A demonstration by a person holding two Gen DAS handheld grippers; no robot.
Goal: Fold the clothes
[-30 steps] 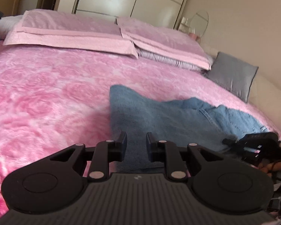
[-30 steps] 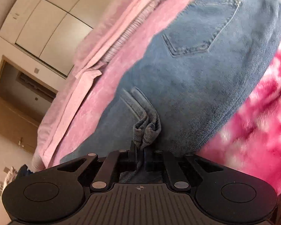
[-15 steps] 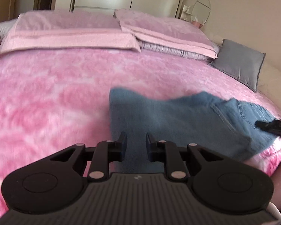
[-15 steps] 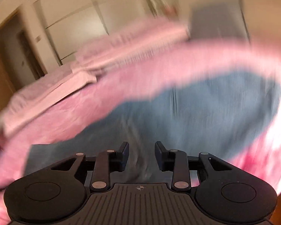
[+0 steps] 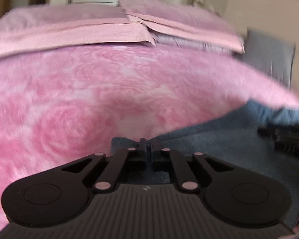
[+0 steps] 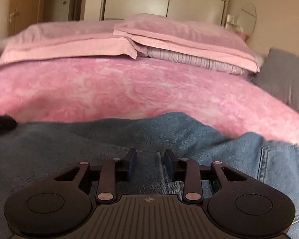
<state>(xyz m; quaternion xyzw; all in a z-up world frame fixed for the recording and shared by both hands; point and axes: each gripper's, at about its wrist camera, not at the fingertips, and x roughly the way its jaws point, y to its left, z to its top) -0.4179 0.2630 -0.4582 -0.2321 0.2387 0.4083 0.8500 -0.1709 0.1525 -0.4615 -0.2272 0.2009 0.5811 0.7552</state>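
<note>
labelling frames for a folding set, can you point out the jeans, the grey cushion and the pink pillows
jeans (image 6: 73, 151): right wrist view, on the flat denim left of the gripper fingers
grey cushion (image 6: 287, 79): right wrist view, on the middle of its front face
pink pillows (image 6: 69, 43): right wrist view, on the left pillow's top

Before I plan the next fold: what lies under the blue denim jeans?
The pink rose-patterned blanket shows around the blue denim jeans, which lie on it. The blanket directly beneath is covered.

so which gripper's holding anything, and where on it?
Left gripper: jaws shut on the jeans at the corner edge. Right gripper: jaws open over them, holding nothing.
</note>
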